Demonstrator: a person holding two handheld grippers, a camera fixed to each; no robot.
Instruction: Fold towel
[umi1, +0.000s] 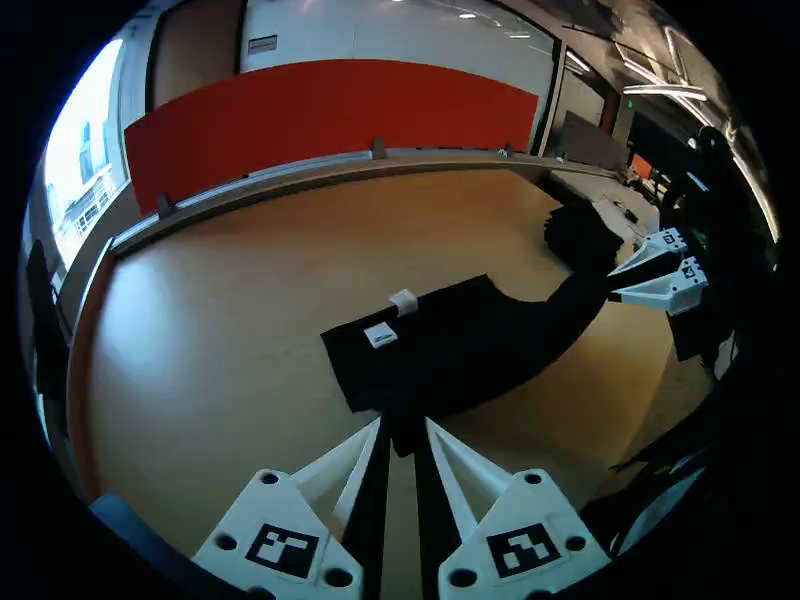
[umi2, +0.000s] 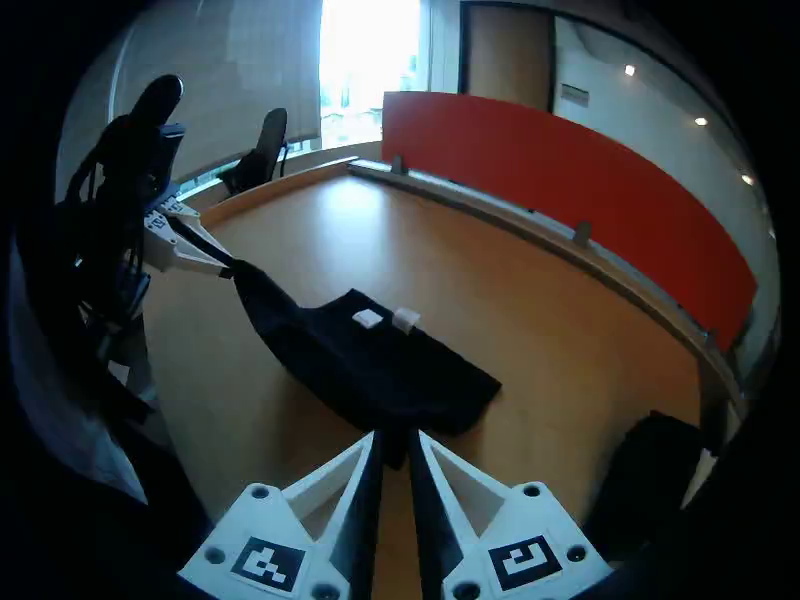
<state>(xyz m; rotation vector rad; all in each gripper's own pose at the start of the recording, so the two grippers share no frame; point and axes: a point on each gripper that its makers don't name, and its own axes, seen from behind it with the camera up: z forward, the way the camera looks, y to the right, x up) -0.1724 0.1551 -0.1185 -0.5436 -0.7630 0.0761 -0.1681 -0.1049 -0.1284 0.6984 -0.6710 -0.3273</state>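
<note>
Clamping towel (umi1: 470, 340) corners at bottom centre, left gripper (umi1: 403, 440) and right gripper (umi2: 395, 445) hold its edge taut for folding.

Black towel (umi1: 470, 345) showing dark against warm wood.
Ahead of the left gripper (umi1: 405, 432), whose fingers are showing white with black-and-white square markers, the towel is lying plain black with two small white tags (umi1: 381, 335). Around it the table (umi1: 230, 330) is glowing honey-orange, and beyond that a partition (umi1: 330, 110) is standing solid red.
</note>
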